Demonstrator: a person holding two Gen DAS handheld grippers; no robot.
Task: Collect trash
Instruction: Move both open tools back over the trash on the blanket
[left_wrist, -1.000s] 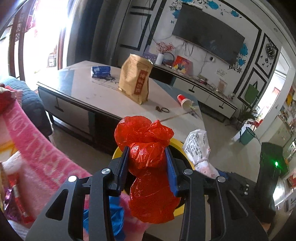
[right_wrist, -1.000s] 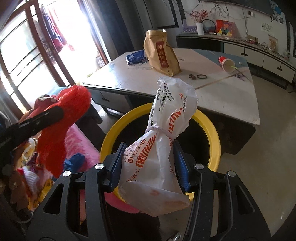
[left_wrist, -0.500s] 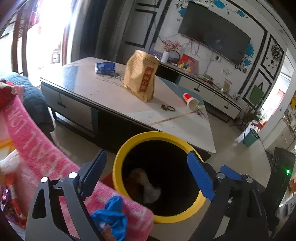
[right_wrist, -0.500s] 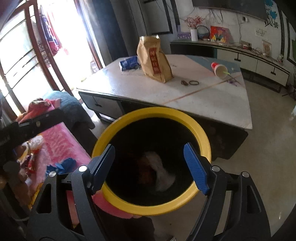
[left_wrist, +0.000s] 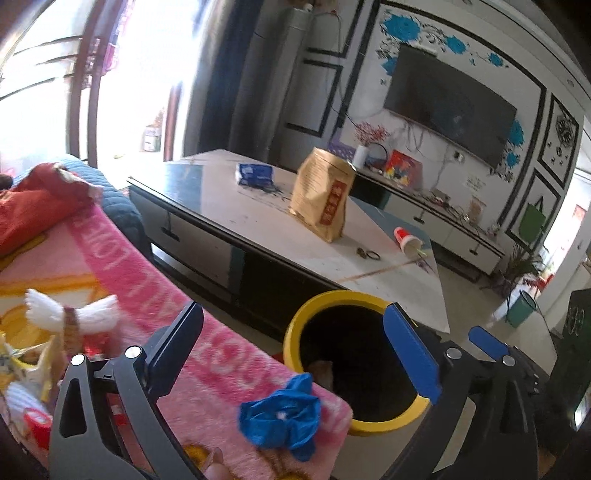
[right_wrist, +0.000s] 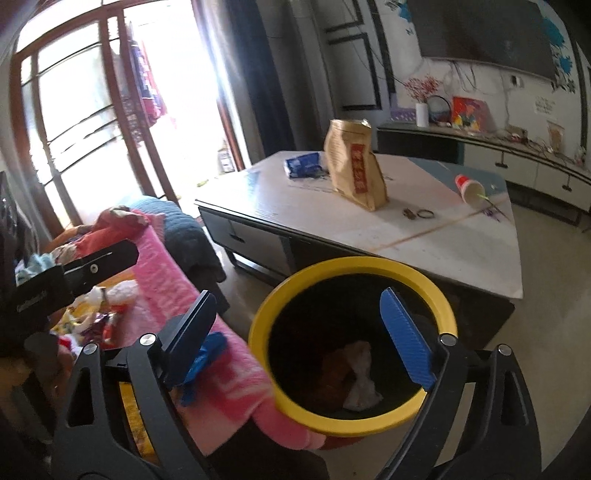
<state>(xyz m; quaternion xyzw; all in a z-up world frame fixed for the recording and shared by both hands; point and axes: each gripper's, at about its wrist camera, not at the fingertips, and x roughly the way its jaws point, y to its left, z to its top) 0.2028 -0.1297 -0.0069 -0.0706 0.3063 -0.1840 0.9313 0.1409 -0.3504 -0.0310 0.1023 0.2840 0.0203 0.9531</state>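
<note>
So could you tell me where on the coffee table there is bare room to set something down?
The widest bare patch of the coffee table is its near end, between the hair ties and the yellow bin. The left end beyond the blue packet is bare too. The middle is crowded by the brown paper bag, and the tipped cup takes the right edge.

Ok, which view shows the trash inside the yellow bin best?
The right wrist view: it looks down into the yellow bin, showing the white bag and reddish trash beside it. The left wrist view shows only a sliver behind the rim.
</note>
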